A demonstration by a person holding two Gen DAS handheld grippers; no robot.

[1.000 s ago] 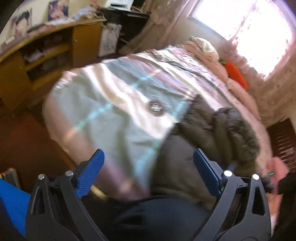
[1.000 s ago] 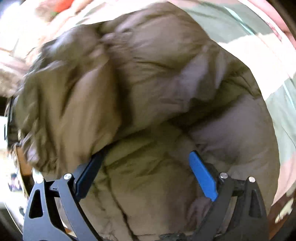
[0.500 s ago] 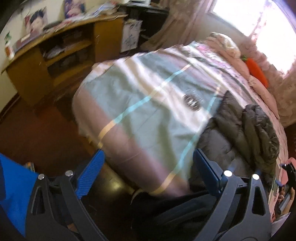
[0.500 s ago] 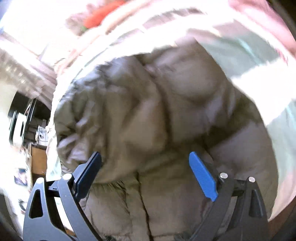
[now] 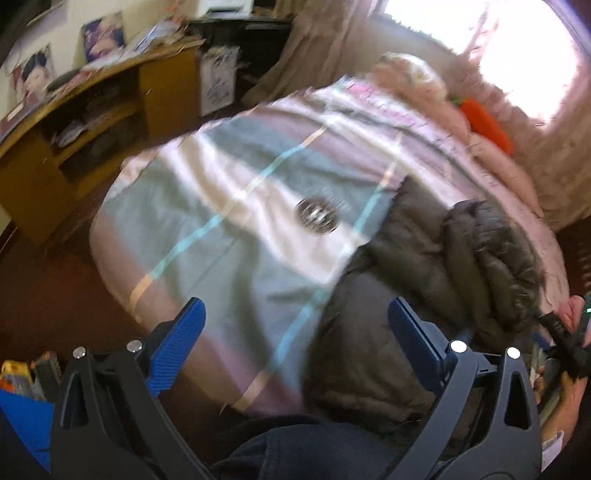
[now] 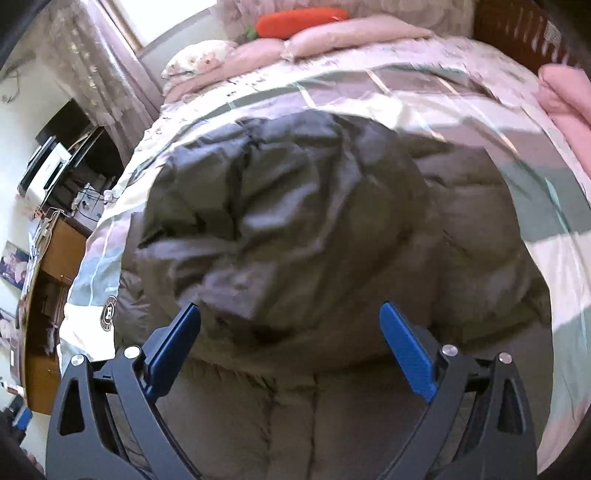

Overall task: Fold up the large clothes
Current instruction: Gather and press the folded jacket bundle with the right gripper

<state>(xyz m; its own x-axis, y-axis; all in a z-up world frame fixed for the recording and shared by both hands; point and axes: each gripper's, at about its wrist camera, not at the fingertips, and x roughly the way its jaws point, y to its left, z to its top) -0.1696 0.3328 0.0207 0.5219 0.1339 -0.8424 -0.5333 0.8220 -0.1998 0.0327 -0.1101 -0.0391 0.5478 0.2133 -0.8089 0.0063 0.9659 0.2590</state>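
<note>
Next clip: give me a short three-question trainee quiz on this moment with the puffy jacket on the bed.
1. True or false: the left claw is shut on the grey puffy jacket.
2. What does the jacket lie on? A) the wooden shelf unit B) the striped bedspread C) the floor
3. Fill in: the orange carrot-shaped cushion lies at the bed's far end, near the ____.

Key
1. False. Both the left claw and the right claw stand open, holding nothing.
2. B. The jacket is bunched on the striped bedspread; the wooden shelf unit stands apart, beside the bed.
3. Window.
</note>
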